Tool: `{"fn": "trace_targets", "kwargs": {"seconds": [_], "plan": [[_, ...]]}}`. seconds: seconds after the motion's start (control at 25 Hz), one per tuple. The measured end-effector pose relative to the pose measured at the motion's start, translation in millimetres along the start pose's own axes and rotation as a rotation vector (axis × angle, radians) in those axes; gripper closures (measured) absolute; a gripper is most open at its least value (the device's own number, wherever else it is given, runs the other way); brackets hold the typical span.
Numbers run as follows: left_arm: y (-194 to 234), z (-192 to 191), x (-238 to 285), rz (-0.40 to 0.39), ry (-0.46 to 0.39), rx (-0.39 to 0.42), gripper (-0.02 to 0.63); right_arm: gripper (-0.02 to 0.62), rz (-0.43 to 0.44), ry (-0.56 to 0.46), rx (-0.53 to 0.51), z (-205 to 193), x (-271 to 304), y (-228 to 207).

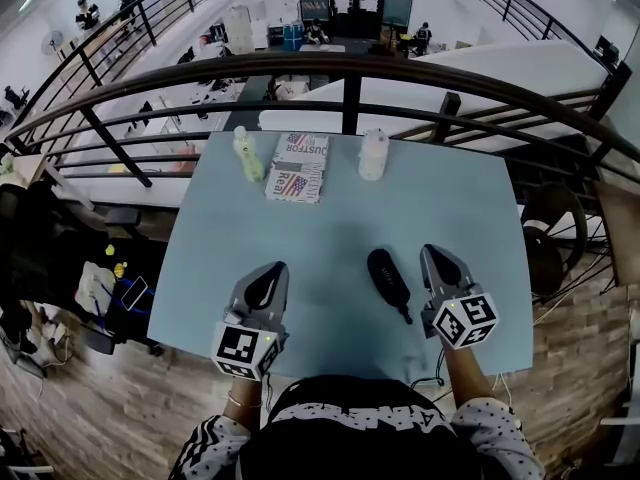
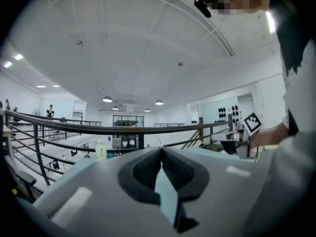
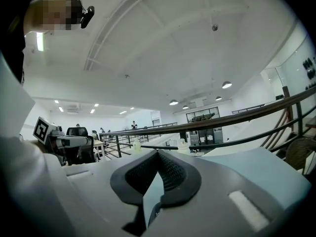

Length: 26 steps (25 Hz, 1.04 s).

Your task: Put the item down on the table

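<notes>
While the black item (image 1: 388, 280) lies flat on the light blue table (image 1: 300, 248), between the two grippers and just beside the right gripper (image 1: 432, 255), both that one and the left gripper (image 1: 272, 274) are clamped together on nothing. Far edge: one pale green bottle (image 1: 247, 155), one white bottle (image 1: 373, 155), one flag-printed packet (image 1: 298, 166) between them. Black railing (image 1: 350, 68) behind, open office below.

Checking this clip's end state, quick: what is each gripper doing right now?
Left gripper: closed, holding nothing.
Right gripper: closed, holding nothing; the black tool lies on the table beside it.
</notes>
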State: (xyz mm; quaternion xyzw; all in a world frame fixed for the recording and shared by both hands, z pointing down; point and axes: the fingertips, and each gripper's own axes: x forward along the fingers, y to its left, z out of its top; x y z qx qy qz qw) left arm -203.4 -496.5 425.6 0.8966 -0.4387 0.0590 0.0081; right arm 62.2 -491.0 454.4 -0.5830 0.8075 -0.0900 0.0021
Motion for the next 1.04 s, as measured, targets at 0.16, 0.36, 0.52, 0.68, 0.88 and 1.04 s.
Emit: {"fn": "trace_targets", "kwargs": {"seconds": [0.16, 0.36, 0.52, 0.68, 0.88, 1.04], "plan": [[-1, -1, 1, 0.0, 0.002, -0.001, 0.606, 0.597, 0.014, 0.003, 0.014, -1, -1, 1], [-1, 0, 0, 0.004, 0.006, 0.0, 0.606, 0.597, 0.023, 0.007, 0.012, -1, -1, 4], [0, -2, -1, 0.007, 0.008, 0.0, 0.606, 0.597, 0.028, 0.011, 0.01, -3, 1, 5], [4, -4, -3, 0.014, 0.012, -0.002, 0.606, 0.597, 0.029, 0.018, 0.008, -6, 4, 7], [7, -4, -4, 0.019, 0.012, -0.005, 0.606, 0.597, 0.035, 0.023, 0.003, -6, 7, 10], [9, -3, -6, 0.019, 0.012, -0.006, 0.606, 0.597, 0.036, 0.022, -0.004, -4, 8, 13]]}}
